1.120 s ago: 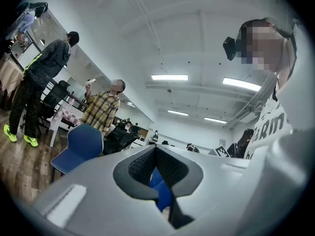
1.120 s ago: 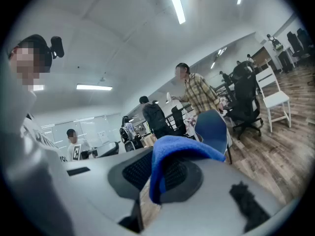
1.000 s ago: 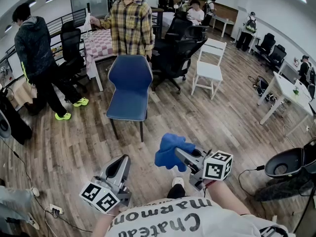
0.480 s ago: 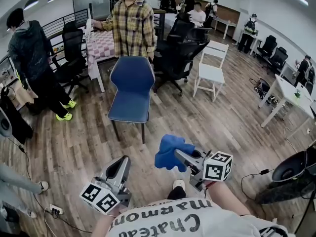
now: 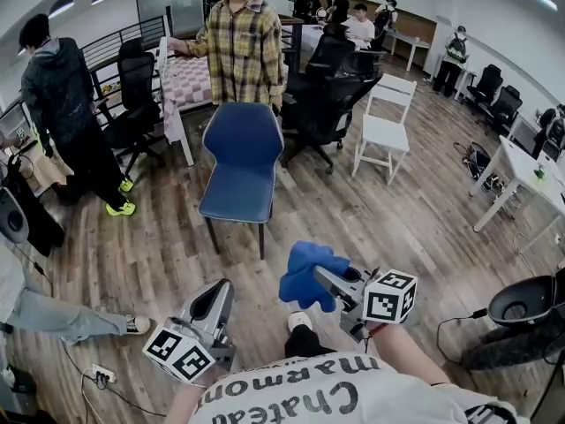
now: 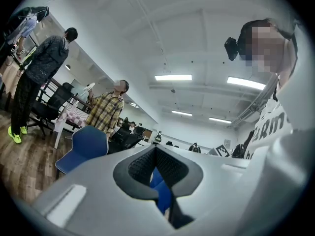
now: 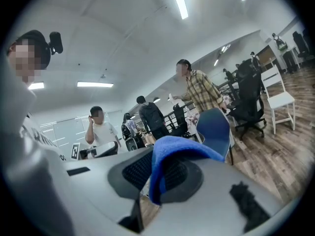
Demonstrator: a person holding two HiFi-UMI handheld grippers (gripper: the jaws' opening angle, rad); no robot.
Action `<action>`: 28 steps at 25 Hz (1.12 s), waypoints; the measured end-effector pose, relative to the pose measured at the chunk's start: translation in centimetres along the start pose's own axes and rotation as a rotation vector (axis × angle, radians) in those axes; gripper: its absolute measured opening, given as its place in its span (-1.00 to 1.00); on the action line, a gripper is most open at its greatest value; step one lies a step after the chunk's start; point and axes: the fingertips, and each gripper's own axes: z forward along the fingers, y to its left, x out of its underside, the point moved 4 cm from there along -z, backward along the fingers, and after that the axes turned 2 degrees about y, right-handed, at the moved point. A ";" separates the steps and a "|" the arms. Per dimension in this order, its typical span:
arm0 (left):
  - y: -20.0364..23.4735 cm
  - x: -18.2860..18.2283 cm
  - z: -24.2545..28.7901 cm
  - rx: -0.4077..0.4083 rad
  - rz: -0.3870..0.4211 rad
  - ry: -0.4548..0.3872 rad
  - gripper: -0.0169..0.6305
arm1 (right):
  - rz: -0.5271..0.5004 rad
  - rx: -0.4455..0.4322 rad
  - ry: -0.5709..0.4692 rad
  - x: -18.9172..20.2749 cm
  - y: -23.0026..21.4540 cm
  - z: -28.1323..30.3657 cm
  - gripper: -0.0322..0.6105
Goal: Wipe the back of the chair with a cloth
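A blue chair [image 5: 240,162] stands on the wood floor ahead of me, its seat toward me and its back [image 5: 244,131] on the far side. My right gripper [image 5: 320,277] is shut on a blue cloth [image 5: 305,272], held low and well short of the chair. In the right gripper view the cloth [image 7: 172,154] drapes over the jaws, with the chair [image 7: 214,127] beyond. My left gripper [image 5: 212,300] hangs lower left, shut with nothing in it. The left gripper view shows the chair [image 6: 84,149] far off.
A person in a plaid shirt [image 5: 238,47] stands right behind the chair. Another in a dark hoodie [image 5: 62,95] is at the left. Black office chairs [image 5: 327,95], a white chair [image 5: 387,117], a checked table [image 5: 185,78] and a white desk [image 5: 521,170] surround it.
The chair sits slightly nearer in the head view. The person in the hoodie has shifted, and someone's leg has entered at the lower left. Both grippers hold as before.
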 end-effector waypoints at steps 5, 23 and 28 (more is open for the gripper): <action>1.1 -1.0 1.9 -0.022 0.005 -0.009 -0.93 | -0.015 -0.014 -0.022 -2.6 -2.0 1.3 -0.76; 2.3 -1.0 7.1 -0.024 0.033 -0.008 -0.93 | -0.034 -0.209 0.028 -4.9 -5.1 5.9 -0.76; 2.0 -0.6 5.1 -0.058 0.027 -0.009 -0.94 | -0.014 -0.218 0.028 -3.8 -4.2 5.9 -0.76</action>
